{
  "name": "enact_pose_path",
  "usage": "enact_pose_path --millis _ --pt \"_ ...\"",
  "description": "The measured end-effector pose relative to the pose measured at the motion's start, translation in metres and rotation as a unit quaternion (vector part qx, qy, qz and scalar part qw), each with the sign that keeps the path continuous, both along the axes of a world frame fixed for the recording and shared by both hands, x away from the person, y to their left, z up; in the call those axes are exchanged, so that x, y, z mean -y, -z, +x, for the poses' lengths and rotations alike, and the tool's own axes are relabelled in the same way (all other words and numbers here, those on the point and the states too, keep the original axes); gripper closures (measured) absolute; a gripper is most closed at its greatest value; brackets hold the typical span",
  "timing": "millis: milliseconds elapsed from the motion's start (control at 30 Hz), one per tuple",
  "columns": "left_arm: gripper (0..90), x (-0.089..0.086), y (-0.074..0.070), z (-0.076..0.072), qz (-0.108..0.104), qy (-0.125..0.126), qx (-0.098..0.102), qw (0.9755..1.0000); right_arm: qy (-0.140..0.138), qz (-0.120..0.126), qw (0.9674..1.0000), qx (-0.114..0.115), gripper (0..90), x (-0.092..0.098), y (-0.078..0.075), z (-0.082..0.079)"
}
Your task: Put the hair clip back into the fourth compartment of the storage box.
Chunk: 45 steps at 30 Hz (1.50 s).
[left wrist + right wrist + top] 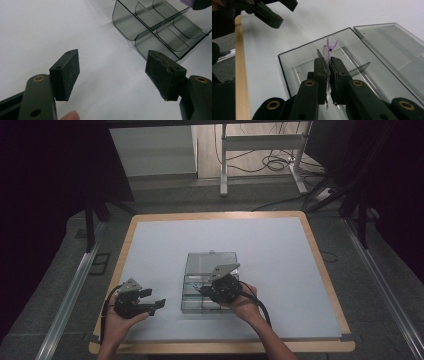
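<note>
White sheeting covers the wood-edged table, and near its front middle lies a clear plastic organiser box with its lid folded open and flat behind it. Left of the box the left gripper hovers over bare table, jaws spread wide with nothing between them. Over the box's compartments the right gripper has its jaws closed tight on a small lilac compass — a thin drawing tool whose tip pokes out above the divided tray.

Purple compass upright over open clear box
</note>
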<state>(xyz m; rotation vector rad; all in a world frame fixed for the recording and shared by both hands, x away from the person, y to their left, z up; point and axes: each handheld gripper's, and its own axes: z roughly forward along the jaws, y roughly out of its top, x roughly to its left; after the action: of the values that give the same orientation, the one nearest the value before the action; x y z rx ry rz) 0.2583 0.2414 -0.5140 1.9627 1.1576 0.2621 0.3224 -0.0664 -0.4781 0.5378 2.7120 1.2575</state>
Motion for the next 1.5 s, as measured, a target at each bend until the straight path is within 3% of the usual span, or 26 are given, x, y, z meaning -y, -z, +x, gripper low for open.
enact_pose_path --millis 1167,1200,1267,1367,1500 --pt "27.6 -0.001 0.000 0.000 -0.001 -0.002 -0.001 1.0000 -0.032 -0.046 0.9983 -0.014 82.8 -0.031 0.020 -0.005" --pt "27.6 -0.001 0.000 0.000 -0.001 -0.003 -0.001 1.0000 -0.032 -0.048 0.9982 -0.016 82.1 -0.032 0.021 -0.005" --pt "27.6 -0.001 0.000 0.000 -0.001 -0.003 -0.001 1.0000 -0.035 -0.052 0.9979 -0.017 69.4 -0.032 0.021 -0.005" --pt "27.5 -0.001 -0.001 -0.001 -0.002 -0.002 0.000 1.0000 -0.036 -0.040 0.9984 -0.018 65.8 -0.029 0.018 -0.006" --pt "27.5 0.000 -0.001 0.000 0.001 0.002 0.001 1.0000 -0.014 -0.030 0.9995 0.001 52.6 -0.021 0.010 -0.007"
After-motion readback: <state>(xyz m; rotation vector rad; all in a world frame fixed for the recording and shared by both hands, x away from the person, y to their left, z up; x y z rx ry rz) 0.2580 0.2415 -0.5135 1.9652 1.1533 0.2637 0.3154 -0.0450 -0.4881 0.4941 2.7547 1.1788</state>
